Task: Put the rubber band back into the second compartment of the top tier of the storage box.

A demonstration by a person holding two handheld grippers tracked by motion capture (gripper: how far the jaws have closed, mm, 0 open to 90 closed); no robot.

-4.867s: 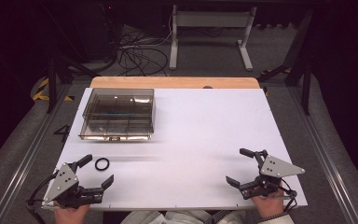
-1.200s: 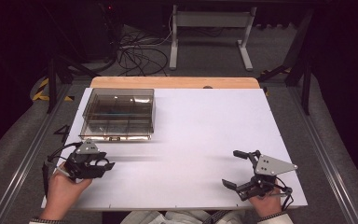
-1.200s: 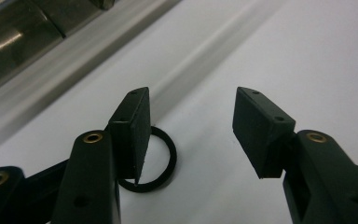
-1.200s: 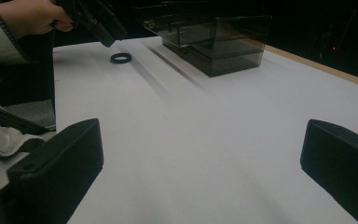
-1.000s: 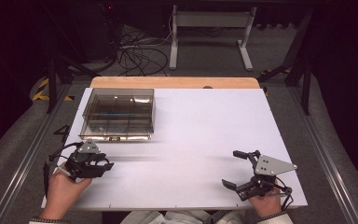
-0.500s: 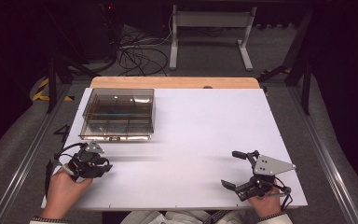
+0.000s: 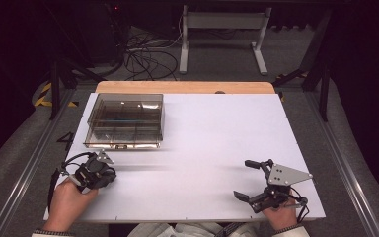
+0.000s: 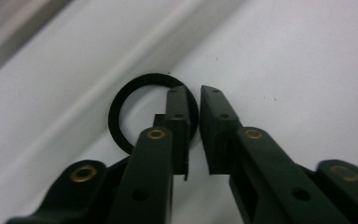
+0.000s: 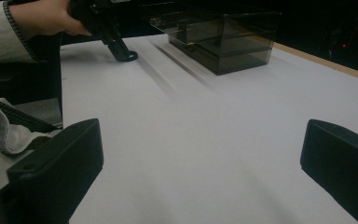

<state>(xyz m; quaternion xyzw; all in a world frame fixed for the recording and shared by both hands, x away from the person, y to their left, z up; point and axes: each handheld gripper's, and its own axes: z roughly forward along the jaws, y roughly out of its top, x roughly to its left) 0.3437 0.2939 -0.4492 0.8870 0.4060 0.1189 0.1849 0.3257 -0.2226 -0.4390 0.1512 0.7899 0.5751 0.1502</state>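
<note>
Left tool point(image 8: 193, 100) has just been closing and now pinches one side of the thin black rubber ring point(image 8: 121, 109), which lies flat on the white worktop point(image 7: 217, 143), its loop extending leftward in the left gripper view. Right tool point(image 7: 249, 180) rests spread, well apart.

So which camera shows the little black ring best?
The left gripper view: the black ring lies flat on the white table, close up, with the left gripper pinching its rim. The right gripper view shows it small and far off. The high view hides it under the gripper.
</note>
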